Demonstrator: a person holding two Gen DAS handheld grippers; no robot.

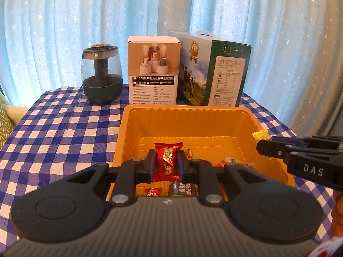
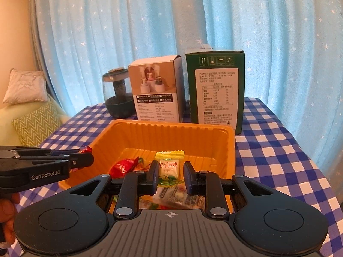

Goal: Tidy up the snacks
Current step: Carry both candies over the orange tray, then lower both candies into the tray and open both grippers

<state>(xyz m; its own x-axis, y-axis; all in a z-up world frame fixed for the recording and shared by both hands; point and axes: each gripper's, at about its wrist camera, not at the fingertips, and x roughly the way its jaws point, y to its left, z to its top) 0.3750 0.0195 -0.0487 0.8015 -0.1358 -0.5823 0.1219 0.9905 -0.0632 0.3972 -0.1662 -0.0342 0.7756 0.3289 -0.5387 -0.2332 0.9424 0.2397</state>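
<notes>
Two grippers over the orange tray (image 1: 186,115): left gripper (image 1: 166,162) clamps a red snack (image 1: 166,160), right gripper (image 2: 170,174) loosely straddles a yellow candy (image 2: 169,167).

The checkered table (image 1: 53,128) bears an orange tray (image 1: 193,111), two boxes (image 1: 153,72) and a jar (image 1: 101,75).

On the table (image 1: 53,128), the tray (image 1: 193,115) sits at centre with snacks (image 1: 182,187) lying in it. Behind it stand the jar (image 1: 101,72) at 11 o'clock, small box (image 1: 153,72) at 12, and carton (image 1: 214,72) at 1.

Red snack (image 1: 166,162) + yellow candy (image 2: 169,169) – over orange tray (image 1: 193,124)
</notes>
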